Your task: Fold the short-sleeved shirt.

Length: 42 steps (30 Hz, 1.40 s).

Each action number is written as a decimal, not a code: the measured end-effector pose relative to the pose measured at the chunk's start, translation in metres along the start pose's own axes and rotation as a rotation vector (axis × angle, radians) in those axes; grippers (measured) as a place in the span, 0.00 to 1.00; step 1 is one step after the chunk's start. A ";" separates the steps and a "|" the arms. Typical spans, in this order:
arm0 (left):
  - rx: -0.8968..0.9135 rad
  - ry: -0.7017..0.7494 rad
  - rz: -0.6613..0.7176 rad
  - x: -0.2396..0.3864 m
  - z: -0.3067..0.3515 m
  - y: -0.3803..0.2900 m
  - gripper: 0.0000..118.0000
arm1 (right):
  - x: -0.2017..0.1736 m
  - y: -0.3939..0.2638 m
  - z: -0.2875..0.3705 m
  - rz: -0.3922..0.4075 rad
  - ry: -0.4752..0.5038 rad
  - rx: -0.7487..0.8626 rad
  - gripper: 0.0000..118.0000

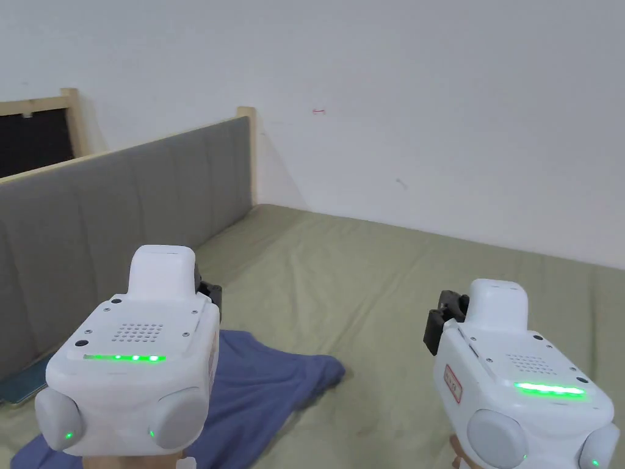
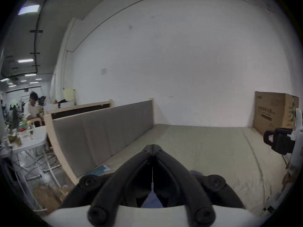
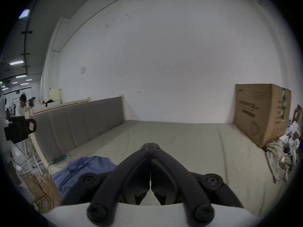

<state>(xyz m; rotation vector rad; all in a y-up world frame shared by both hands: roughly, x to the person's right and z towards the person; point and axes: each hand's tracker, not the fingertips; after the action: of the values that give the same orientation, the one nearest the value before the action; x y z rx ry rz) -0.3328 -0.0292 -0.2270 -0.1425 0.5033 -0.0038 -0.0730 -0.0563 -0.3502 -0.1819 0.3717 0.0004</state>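
Both tongs are hovering above the bed: left tongs (image 2: pixel 152 148) and right tongs (image 3: pixel 150 146) are each showing jaws fully closed, tips touching, gripping nothing. Olive bed sheet (image 1: pixel 378 275) is covering the mattress. Grey headboard (image 1: pixel 122 207) is standing on the left. Blue short-sleeved shirt (image 1: pixel 268 391) is lying crumpled below the left tongs, near the headboard.
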 end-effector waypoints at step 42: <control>-0.878 -0.067 0.031 -0.009 -0.212 -0.202 0.14 | -0.055 -0.124 -0.134 0.010 0.130 -0.490 0.01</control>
<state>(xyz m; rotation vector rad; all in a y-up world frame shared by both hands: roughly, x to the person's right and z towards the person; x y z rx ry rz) -0.4363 -0.2573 -0.3783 -0.9906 0.4114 0.2542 -0.1687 -0.2000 -0.4307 -0.6666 0.4989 0.0904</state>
